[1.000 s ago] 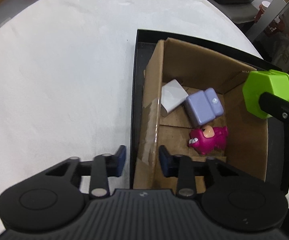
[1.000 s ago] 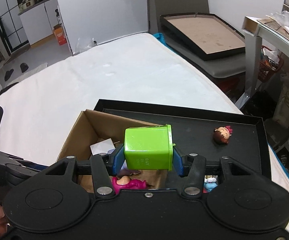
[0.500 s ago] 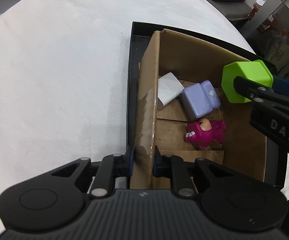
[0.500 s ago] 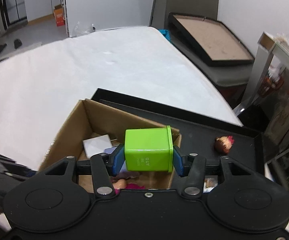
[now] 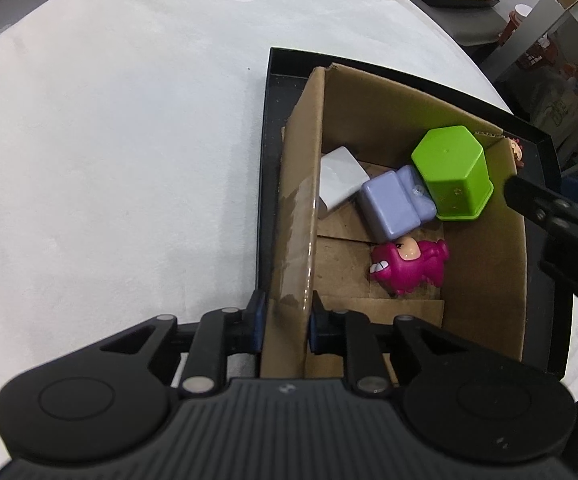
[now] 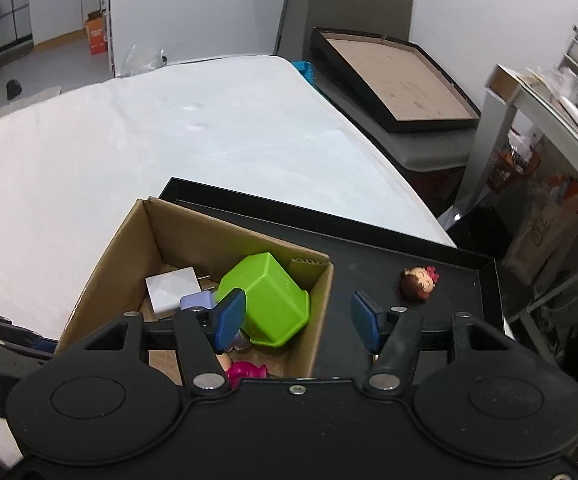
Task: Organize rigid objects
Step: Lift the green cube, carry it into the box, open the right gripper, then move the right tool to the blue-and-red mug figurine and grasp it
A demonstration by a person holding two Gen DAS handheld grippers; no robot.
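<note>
A lime green hexagonal cup [image 5: 451, 172] lies tilted inside the cardboard box [image 5: 301, 184], against a lilac block [image 5: 393, 204]. A white block [image 5: 339, 176] and a magenta toy [image 5: 409, 266] lie in the box too. My left gripper [image 5: 286, 322] pinches the box's near left wall, one pad on each side, and its jaws are easing open. My right gripper [image 6: 298, 316] hovers over the box's right side, its jaws opening. The green cup [image 6: 265, 300] sits free below its left finger; no pad touches it.
The box stands in a black tray [image 6: 389, 256] on a white mattress. A small doll head [image 6: 417, 284] lies on the tray to the right of the box. A framed board and a cluttered shelf stand beyond the mattress's right edge.
The right gripper let go of the green cup, which dropped into the box. The left gripper closed onto the box's left wall.
</note>
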